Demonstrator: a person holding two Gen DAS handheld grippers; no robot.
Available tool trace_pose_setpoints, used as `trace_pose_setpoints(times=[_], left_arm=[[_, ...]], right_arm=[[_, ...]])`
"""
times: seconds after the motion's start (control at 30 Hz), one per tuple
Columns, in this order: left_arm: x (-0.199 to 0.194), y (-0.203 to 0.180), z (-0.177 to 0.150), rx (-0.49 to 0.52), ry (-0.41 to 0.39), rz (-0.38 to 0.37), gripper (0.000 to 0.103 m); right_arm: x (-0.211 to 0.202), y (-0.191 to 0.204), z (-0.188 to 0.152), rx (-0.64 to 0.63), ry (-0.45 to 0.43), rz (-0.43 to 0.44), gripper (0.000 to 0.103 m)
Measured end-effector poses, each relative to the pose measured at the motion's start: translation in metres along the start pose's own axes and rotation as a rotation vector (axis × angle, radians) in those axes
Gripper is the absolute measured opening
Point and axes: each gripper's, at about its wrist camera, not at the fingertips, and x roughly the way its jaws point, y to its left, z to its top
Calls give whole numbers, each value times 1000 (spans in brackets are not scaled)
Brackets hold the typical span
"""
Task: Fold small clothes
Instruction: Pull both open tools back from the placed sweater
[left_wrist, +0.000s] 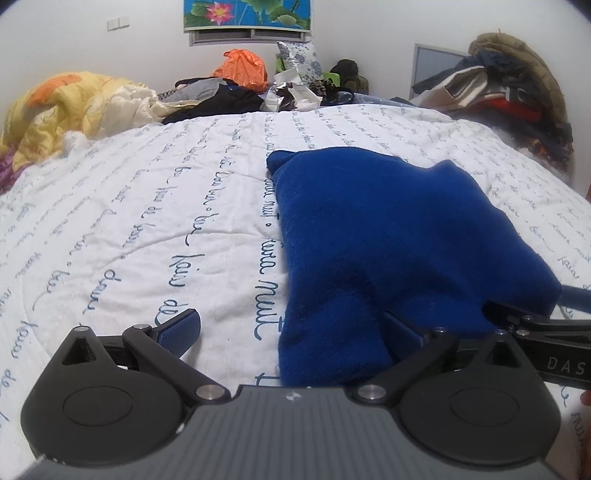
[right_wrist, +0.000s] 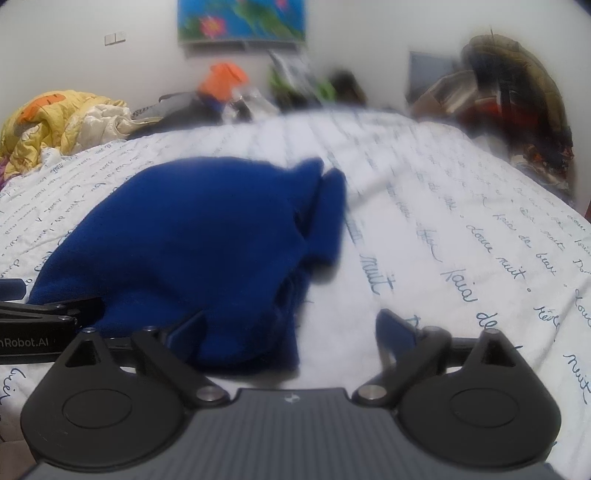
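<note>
Folded blue garment on script-printed bedsheet — both hand-held grippers agape.

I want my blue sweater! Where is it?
The blue sweater lies on the white bedsheet with writing, near the bed's front edge, with the left gripper and right gripper at its near corners.

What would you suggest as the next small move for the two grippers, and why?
Probably close both grippers on the near edge of the blue garment: the left gripper and right gripper are open, each with one finger under or against that edge, and the cloth lies bunched on the bedspread.
</note>
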Motion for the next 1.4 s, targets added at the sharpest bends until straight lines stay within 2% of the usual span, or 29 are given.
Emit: trace_pose_setpoints(times=[0.17,0.63,0.87,1.1,1.27,1.4], left_arm=[[0,1,-3,-12,-12,-4,103],[-3,4,-6,-25,-6,-16,103],[-14,5,-10,-11,-5,-16,103],[-25,11,-18,-2,10,-24,103],[-28,13,-25,24,28,-6,103],[-27,19,-26,3,42,-7,103]], right_arm=[[3,-7,0,47,17,21,103],[0,-7,-1,48,11,14,103],[-10,0,-7,11,-3,-9,103],[-16,-2,-14,27,26,11,103],[-21,5,-18,-13,42,-2,103],[-23,10,-20,-28,45,4,103]])
